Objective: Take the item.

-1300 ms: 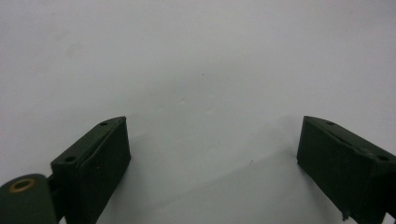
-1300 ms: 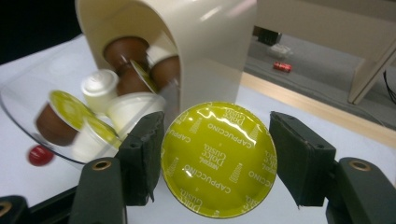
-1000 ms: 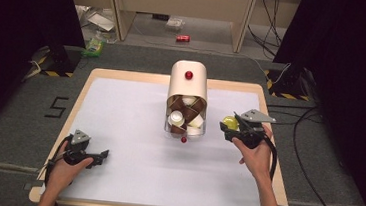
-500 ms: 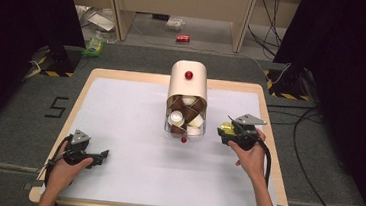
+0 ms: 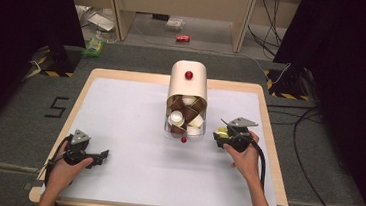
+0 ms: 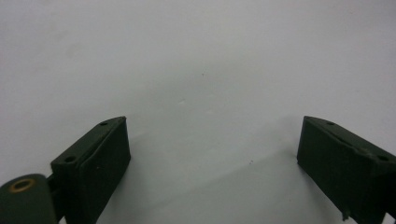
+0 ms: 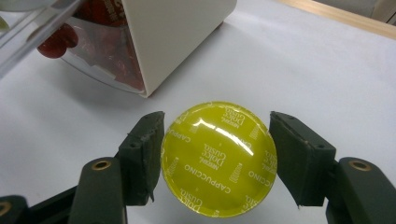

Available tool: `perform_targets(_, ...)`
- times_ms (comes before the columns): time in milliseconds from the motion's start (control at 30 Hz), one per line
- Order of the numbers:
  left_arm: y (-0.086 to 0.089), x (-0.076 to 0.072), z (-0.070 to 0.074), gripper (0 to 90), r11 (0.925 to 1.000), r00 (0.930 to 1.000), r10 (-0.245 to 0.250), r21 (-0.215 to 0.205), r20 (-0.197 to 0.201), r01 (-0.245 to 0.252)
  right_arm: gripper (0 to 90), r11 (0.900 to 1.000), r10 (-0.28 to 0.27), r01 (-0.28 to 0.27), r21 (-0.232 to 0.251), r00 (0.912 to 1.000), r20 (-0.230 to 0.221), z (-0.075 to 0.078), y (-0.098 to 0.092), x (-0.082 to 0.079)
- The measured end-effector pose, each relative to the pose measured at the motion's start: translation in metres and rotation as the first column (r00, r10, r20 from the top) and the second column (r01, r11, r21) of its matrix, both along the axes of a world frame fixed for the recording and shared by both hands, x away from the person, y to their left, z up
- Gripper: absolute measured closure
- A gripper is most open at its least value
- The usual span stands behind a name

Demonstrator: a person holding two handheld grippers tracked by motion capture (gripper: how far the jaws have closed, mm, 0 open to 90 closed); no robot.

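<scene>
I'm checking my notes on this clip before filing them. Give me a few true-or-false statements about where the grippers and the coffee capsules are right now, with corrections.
1. The right gripper holds a yellow capsule between its fingers. True.
2. The left gripper is shut on a capsule. False: it is open with nothing between its fingers, above the bare white table cover.
3. The yellow capsule's lid reads "Cappuccino". True.
4. The capsule dispenser stands at the left edge of the table. False: it sits near the middle, toward the far edge.
5. The dispenser's tray holds no capsules. False: brown and white capsules lie in its open front.
</scene>
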State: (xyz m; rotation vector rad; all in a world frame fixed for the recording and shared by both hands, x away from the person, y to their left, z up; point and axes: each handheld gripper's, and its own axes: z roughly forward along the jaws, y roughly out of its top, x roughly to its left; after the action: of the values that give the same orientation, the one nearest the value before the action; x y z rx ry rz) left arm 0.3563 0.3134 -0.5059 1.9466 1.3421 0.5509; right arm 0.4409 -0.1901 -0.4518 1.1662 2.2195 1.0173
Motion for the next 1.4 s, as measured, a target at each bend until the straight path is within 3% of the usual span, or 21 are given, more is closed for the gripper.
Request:
perform_targets(500, 0.0, 0.0, 0.0, 9.1, 1.0, 1.0, 0.0, 0.0, 0.0, 0.0, 38.3, 1.0, 0.013, -0.014, -0.022, 0.9991, -0.039, -0.014, 0.005, 0.004)
perform_targets(967, 0.0, 0.0, 0.0, 9.1, 1.0, 1.0, 0.0, 0.0, 0.0, 0.0, 37.5, 0.999, 0.02, -0.021, -0.03, 0.9988, -0.045, -0.019, 0.009, 0.006)
perform_targets(1067, 0.0, 0.0, 0.0, 9.1, 1.0, 1.0, 0.0, 0.0, 0.0, 0.0, 28.5, 1.0, 0.023, -0.024, -0.019, 0.9979, -0.06, -0.019, 0.009, 0.005)
perform_targets(1200, 0.0, 0.0, 0.0, 9.1, 1.0, 1.0, 0.0, 0.0, 0.0, 0.0, 23.1, 1.0, 0.02, -0.02, -0.003, 0.9985, -0.051, -0.016, 0.008, 0.004)
perform_targets(1400, 0.0, 0.0, 0.0, 9.0, 1.0, 1.0, 0.0, -0.002, -0.001, 0.0, 21.0, 1.0, 0.015, -0.015, 0.01, 0.9991, -0.041, -0.011, 0.006, 0.001)
